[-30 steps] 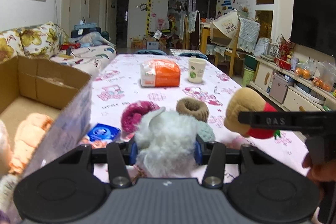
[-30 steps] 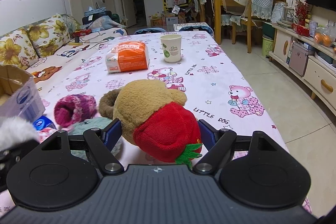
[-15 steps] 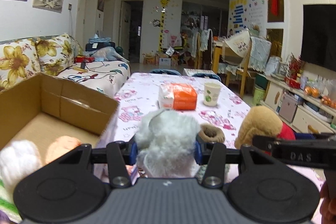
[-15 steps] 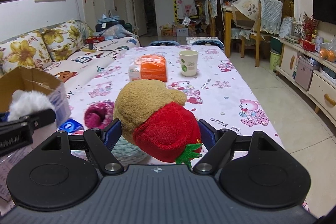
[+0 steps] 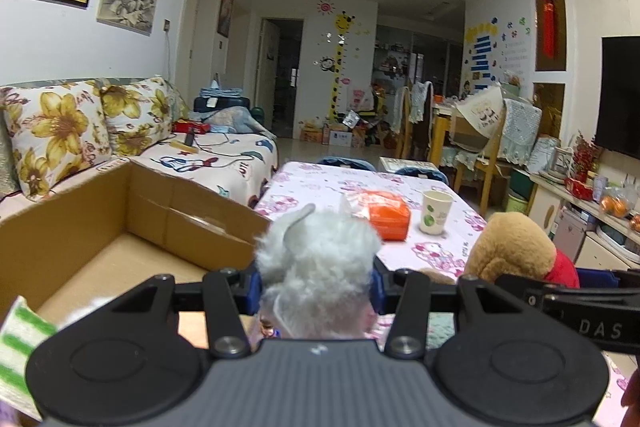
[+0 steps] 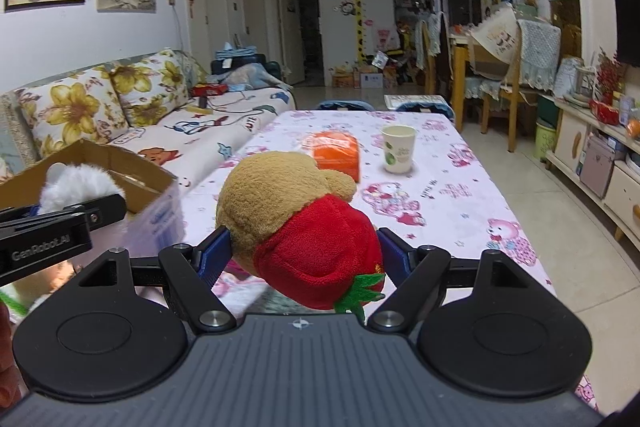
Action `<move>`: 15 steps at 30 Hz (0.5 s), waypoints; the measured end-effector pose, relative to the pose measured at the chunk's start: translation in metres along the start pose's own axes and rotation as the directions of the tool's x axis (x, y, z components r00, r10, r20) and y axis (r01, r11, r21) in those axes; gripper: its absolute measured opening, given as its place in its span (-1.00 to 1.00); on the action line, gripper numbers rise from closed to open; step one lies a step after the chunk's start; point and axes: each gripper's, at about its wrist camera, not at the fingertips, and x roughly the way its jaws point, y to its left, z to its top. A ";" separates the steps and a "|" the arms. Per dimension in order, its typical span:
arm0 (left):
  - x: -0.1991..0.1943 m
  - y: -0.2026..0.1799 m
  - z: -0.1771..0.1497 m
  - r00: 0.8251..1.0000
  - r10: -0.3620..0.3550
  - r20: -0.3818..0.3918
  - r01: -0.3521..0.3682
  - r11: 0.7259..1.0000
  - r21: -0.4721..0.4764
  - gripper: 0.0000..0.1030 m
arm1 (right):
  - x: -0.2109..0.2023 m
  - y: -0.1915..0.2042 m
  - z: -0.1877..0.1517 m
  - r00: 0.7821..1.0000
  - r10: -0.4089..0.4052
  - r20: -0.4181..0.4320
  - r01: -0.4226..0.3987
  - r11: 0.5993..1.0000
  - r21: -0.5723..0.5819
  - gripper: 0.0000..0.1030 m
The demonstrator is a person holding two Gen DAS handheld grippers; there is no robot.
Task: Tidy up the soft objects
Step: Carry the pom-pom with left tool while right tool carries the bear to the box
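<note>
We're gripping a fluffy white plush (image 5: 316, 267) in the left gripper (image 5: 316, 285), its blue pads pressed into the fur on both sides, held up beside the open cardboard box (image 5: 100, 223). Over on the right gripper (image 6: 304, 251), the jaws are clamped on a tan plush with a red strawberry-shaped part (image 6: 296, 223) and green leaf trim, carried above the pink cartoon tablecloth (image 6: 452, 187). Inside the box we can make out a green-and-white striped soft item (image 5: 20, 343) at the near corner; the rest is hidden behind our gripper. Further along the table sit an orange packet (image 6: 336, 151) and a paper cup (image 6: 398, 149).
</note>
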 end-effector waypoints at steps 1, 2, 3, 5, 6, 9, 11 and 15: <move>-0.001 0.003 0.001 1.000 0.009 0.005 -0.009 1.000 -0.003 -0.08 | 0.000 0.003 0.001 1.000 0.006 0.001 -0.006 1.000 -0.005 0.89; -0.003 0.005 0.002 1.000 0.017 0.008 -0.017 1.000 -0.007 -0.08 | 0.000 0.006 0.002 1.000 0.013 0.001 -0.013 1.000 -0.009 0.89; -0.004 0.007 0.003 1.000 0.026 0.011 -0.026 1.000 -0.011 -0.08 | 0.001 0.009 0.003 1.000 0.021 -0.001 -0.021 1.000 -0.014 0.89; -0.006 0.014 0.005 0.999 0.044 0.020 -0.043 0.999 -0.023 -0.08 | 0.003 0.016 0.006 0.999 0.037 -0.006 -0.037 0.999 -0.025 0.89; -0.007 0.016 0.005 0.998 0.055 0.024 -0.054 0.998 -0.030 -0.08 | 0.004 0.021 0.007 0.999 0.046 -0.008 -0.047 0.998 -0.034 0.89; -0.008 0.026 0.008 0.996 0.084 0.026 -0.083 0.995 -0.050 -0.08 | 0.008 0.034 0.012 0.998 0.070 -0.010 -0.070 0.996 -0.061 0.89; -0.010 0.033 0.009 0.994 0.108 0.032 -0.106 0.993 -0.057 -0.08 | 0.009 0.043 0.014 0.996 0.091 -0.011 -0.091 0.993 -0.071 0.89; -0.011 0.046 0.012 0.988 0.153 0.037 -0.150 0.986 -0.079 -0.08 | 0.009 0.060 0.018 0.991 0.135 -0.011 -0.136 0.986 -0.096 0.89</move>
